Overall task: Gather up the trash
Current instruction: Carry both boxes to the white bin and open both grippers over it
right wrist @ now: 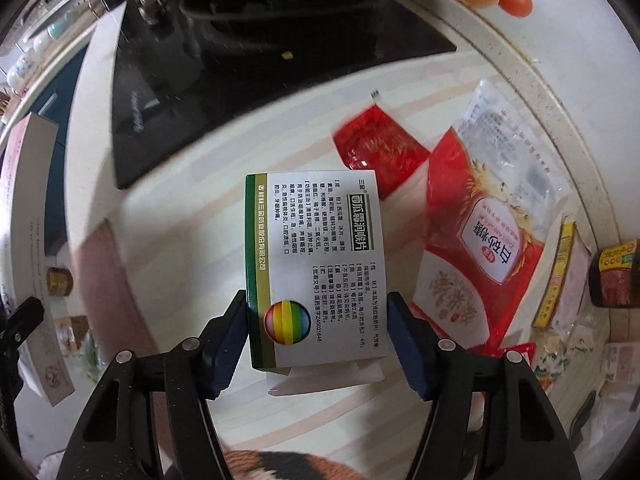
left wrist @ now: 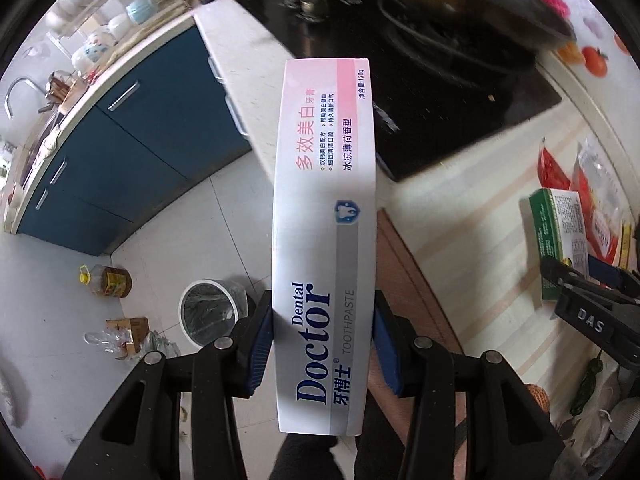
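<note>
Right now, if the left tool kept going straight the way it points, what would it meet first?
Probably the black stovetop. The left tool is shut on the toothpaste box, whose far end lies over the stovetop's near edge in this view, beside the counter edge. Depth is unclear; it may be aimed above the stovetop.

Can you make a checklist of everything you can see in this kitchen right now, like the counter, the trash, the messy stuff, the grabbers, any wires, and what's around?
Surface: pale striped countertop with a black glass stove top set in it.
Job's things: long white-and-pink toothpaste box; green-and-white medicine box; white round trash bin with a dark liner on the floor.
Clutter: red-and-white food bag, small red shiny wrapper, dark jar with a yellow-red label on the counter; yellow oil bottle on the floor.
Grippers: left gripper shut on the toothpaste box; right gripper shut on the medicine box.
Cables: nothing seen.
Surroundings: blue cabinet doors, grey tiled floor.
</note>
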